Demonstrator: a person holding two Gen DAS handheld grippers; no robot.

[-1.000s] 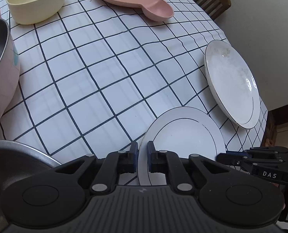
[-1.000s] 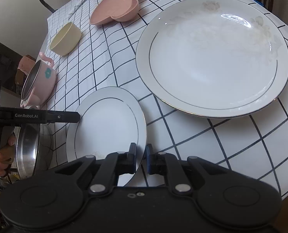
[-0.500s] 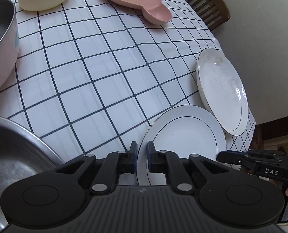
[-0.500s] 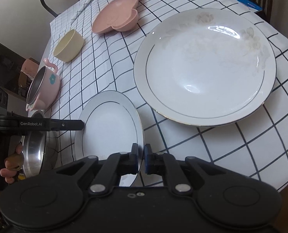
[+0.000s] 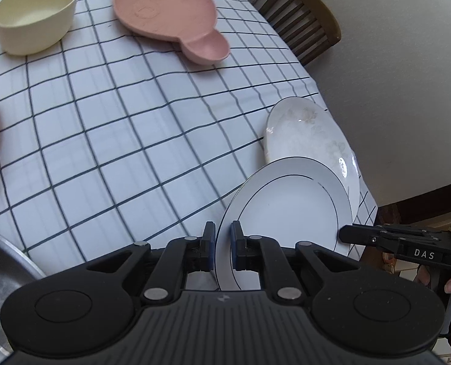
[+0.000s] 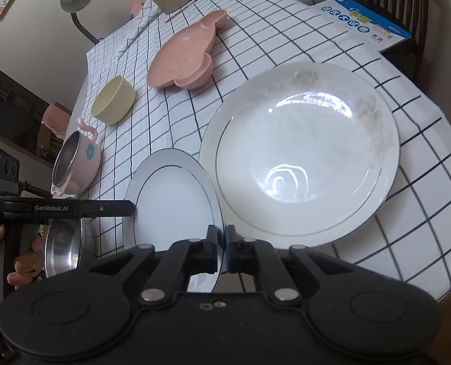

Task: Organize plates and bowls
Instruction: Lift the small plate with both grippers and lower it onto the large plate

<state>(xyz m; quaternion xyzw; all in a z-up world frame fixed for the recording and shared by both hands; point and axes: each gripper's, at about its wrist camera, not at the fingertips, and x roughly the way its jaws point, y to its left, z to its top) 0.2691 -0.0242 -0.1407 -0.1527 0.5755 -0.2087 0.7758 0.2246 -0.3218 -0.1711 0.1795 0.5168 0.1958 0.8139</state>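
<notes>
Small plate (image 5: 289,213) is clamped at opposite rims by the left hand-held gripper (image 5: 222,248) and right hand-held gripper (image 6: 224,251), and has been lifted off the counter (image 5: 119,127), its edge now overlapping the large plate (image 6: 304,152)

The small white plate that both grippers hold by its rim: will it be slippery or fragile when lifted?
The small white plate looks glazed and glossy, so it is probably slippery between the pads. It appears ceramic and thin-rimmed, so likely stiff but breakable if dropped. Pinched only at opposite edges, it may tilt.
</notes>
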